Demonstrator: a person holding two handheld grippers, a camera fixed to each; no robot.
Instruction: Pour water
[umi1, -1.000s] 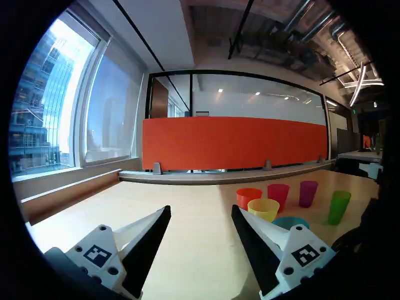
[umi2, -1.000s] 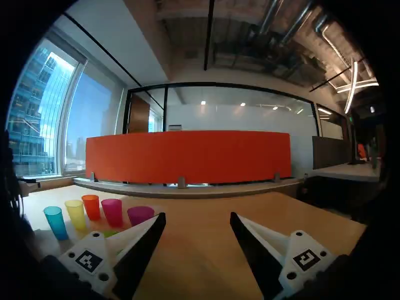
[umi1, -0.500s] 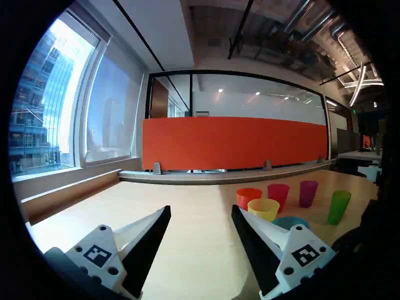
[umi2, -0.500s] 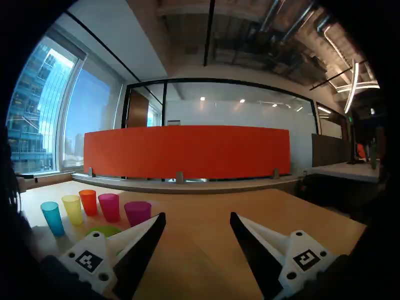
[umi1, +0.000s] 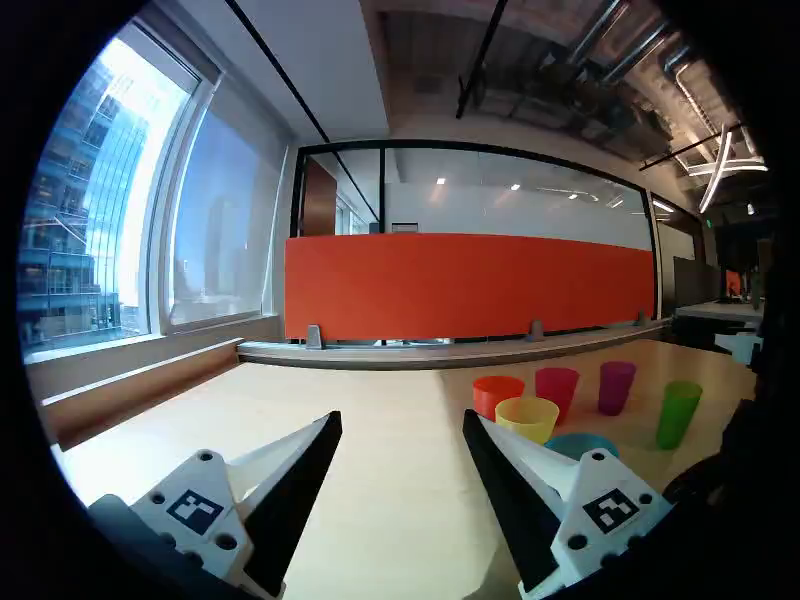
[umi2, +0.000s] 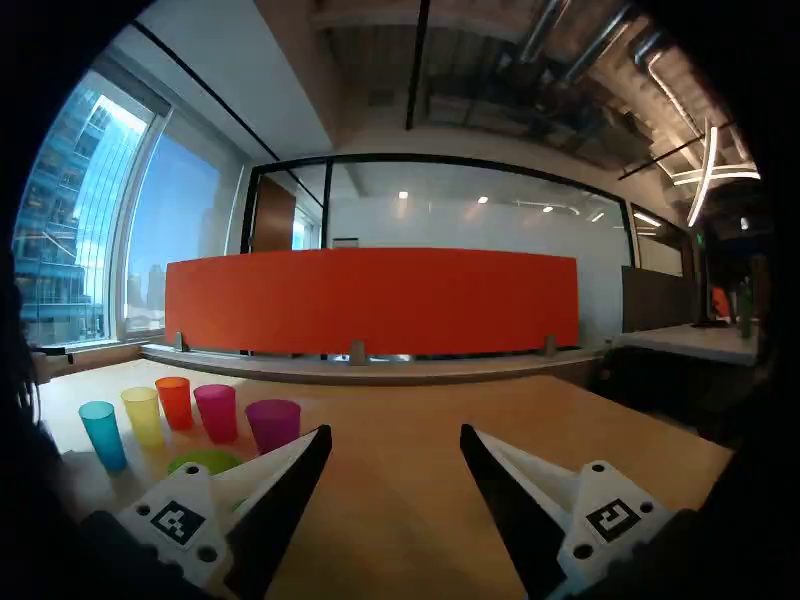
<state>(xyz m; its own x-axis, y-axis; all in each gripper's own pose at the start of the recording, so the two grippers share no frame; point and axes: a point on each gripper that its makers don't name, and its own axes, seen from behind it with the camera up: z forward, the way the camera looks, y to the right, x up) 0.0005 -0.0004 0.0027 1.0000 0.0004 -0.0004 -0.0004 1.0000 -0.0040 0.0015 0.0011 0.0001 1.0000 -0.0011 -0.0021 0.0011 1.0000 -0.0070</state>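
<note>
Both grippers are held low over the table (umi1: 380, 500), and neither has anything between its fingers. The left gripper (umi1: 400, 415) is spread wide, and so is the right gripper (umi2: 395, 430).

The cups stand upright in a loose group on the table, right of the left gripper and left of the right one. In the left gripper view, the blue cup (umi1: 580, 443) is nearest, partly behind that gripper's right finger. The yellow cup (umi1: 527, 417) is just past it. The orange cup (umi1: 497, 392), pink cup (umi1: 557, 390) and purple cup (umi1: 616, 386) form the far row. The green cup (umi1: 679, 412) stands apart at the right. I cannot tell which cup holds water, if any.

They look like thin, smooth plastic tumblers, so I judge them light when empty and easy to tip or push away. The walls would probably flex under a hard squeeze, and the taper may let a cup slip downward. The best hold is likely across the middle of the wall, a little above half height, with gentle pressure. A filled cup would be heavier and prone to slosh, so it should be lifted level. The green cup has the clearest space around it.
</note>
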